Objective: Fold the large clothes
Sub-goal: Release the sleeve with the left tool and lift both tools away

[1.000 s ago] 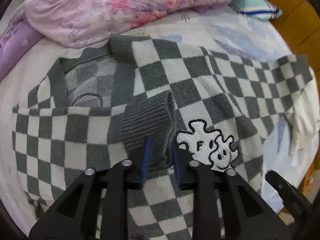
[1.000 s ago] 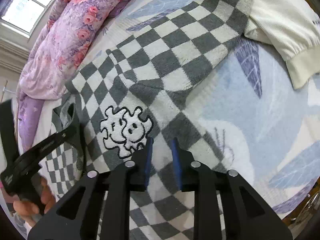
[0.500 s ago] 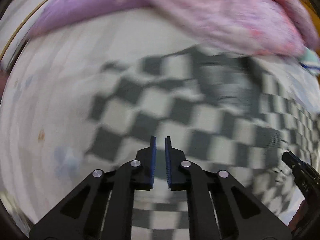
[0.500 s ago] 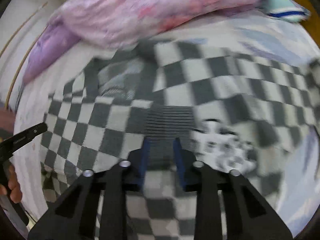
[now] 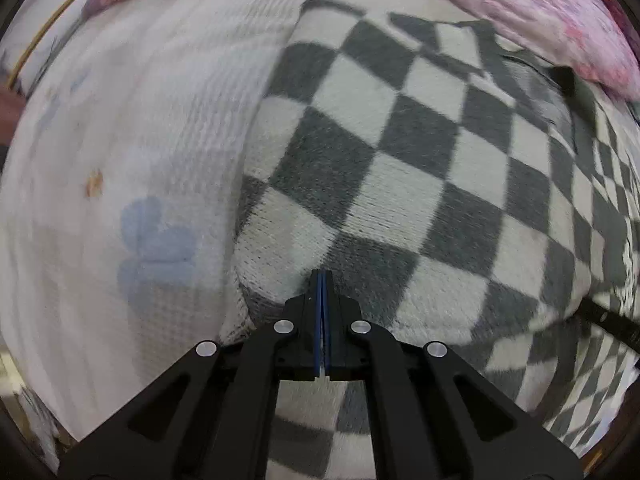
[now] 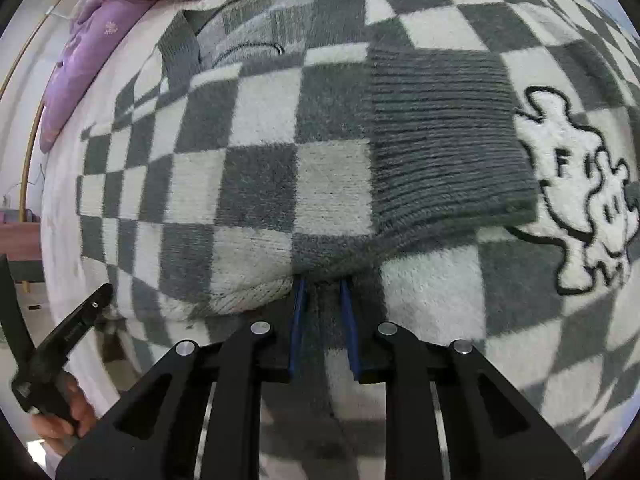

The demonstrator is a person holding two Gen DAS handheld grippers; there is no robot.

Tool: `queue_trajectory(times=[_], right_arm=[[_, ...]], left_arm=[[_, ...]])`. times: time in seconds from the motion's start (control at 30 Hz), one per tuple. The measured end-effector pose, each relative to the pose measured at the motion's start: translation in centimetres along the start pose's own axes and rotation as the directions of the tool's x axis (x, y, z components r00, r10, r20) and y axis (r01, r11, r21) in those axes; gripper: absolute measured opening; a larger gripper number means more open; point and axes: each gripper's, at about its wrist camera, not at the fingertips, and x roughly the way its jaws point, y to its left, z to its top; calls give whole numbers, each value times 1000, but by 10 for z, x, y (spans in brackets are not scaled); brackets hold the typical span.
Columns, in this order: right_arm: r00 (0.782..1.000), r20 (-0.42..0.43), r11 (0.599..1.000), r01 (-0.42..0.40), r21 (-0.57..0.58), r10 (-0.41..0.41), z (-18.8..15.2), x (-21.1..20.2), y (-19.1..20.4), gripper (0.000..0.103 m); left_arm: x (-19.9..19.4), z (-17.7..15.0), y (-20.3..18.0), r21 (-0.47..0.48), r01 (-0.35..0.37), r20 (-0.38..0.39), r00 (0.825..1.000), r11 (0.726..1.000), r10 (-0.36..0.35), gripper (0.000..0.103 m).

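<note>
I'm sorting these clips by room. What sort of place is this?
Most likely a bedroom: the checkered sweater lies spread on a bed sheet printed with pale blue shapes, with a pink floral quilt bunched at its far edge.

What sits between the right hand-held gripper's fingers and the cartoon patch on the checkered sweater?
In the right wrist view, the grey ribbed cuff and a white check lie between the right hand-held gripper and the cartoon patch on the checkered sweater.

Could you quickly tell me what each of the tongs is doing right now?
Left tongs: closed, pinching the sweater edge.
Right tongs: closed on a sweater fold.
</note>
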Motion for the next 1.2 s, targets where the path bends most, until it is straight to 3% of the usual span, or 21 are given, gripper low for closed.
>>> queue_trajectory(times=[0.1,0.17,0.2,0.23,0.27,0.3,0.33,0.47,0.6,0.77,0.87,0.97,1.1,1.2], right_arm=[[999,46,999,-17,-35,19,-1,-33,8,20],[997,70,998,-22,-52,26,-2,-59,12,23],[995,103,998,-11,-65,18,-4,-78,16,32],[989,151,996,9,-88,4,-9,-97,19,48],[978,209,994,35,-106,-13,-21,-111,23,61],[972,233,992,59,-115,-31,-23,-118,24,84],[965,261,988,75,-133,-38,-33,-130,23,88],[978,208,988,3,-154,30,-56,-155,20,88],[964,261,982,-4,-188,54,-79,-192,19,88],[944,320,978,-13,-210,81,-105,-263,2,88],[929,362,974,14,-227,71,-119,-296,-8,88],[912,407,978,43,-206,46,-137,-327,-22,88],[878,479,991,77,-111,-14,-161,-362,-47,91],[840,537,996,89,7,-79,-188,-387,-69,92]], left_arm=[[-14,-5,-3,16,9,-20,1000,1000,-9,2],[-28,-11,-4,21,16,-32,999,1000,-16,9],[-34,-15,-9,26,15,-34,999,1000,-14,20],[-45,-19,-12,34,14,-28,1000,999,-13,30],[-58,-24,-15,43,17,-15,1000,999,-16,34],[-70,-28,-18,48,23,-8,1000,999,-23,40],[-86,-32,-21,52,39,0,999,998,-39,45],[-135,-52,-33,54,52,38,998,997,-54,48],[-184,-71,-39,37,50,54,997,998,-52,48],[-259,-92,-47,6,53,137,989,999,-53,53],[-293,-103,-53,21,81,188,979,997,-83,54],[-316,-114,-63,68,52,206,976,996,-65,54],[-341,-129,-69,107,112,232,963,988,-135,54],[-354,-140,-80,179,127,253,952,976,-170,54]])
